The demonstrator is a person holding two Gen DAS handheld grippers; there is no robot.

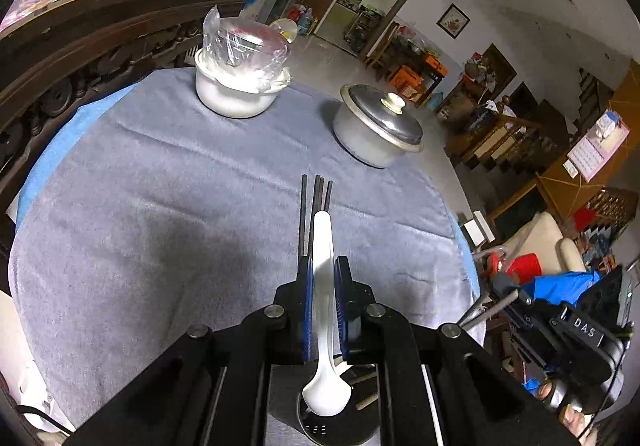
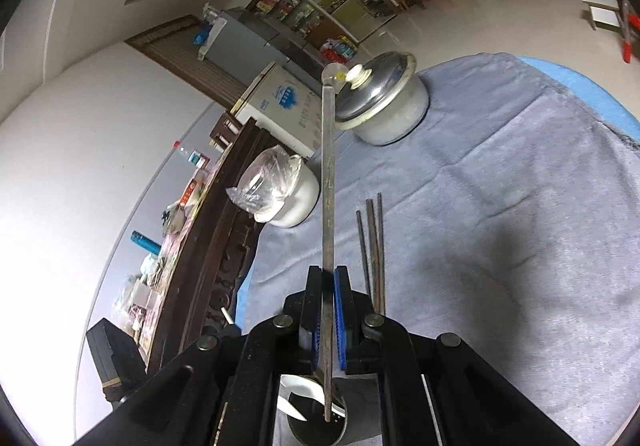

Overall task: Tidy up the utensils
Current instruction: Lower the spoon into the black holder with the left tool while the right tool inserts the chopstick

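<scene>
Both of my hand-held grippers are clamped on utensils above the utensil holder.

My left hand-held gripper [image 1: 323,274] grips the handle of a white ceramic spoon [image 1: 325,286], its bowl hanging down over the dark perforated utensil holder [image 1: 340,426] directly below the fingers. My right hand-held gripper [image 2: 329,282] is clenched on a long thin metal utensil handle [image 2: 328,206], whose lower end reaches into the same utensil holder [image 2: 316,426], where a white spoon [image 2: 298,392] already sits. Beyond the holder, a bunch of dark chopsticks [image 1: 314,214] lies on the grey cloth over the tabletop [image 1: 160,206]. Farther beyond the chopsticks stand a white pot covered in plastic wrap [image 1: 236,74] and, well apart from it, a white pot with a metal lid [image 1: 378,130].
</scene>
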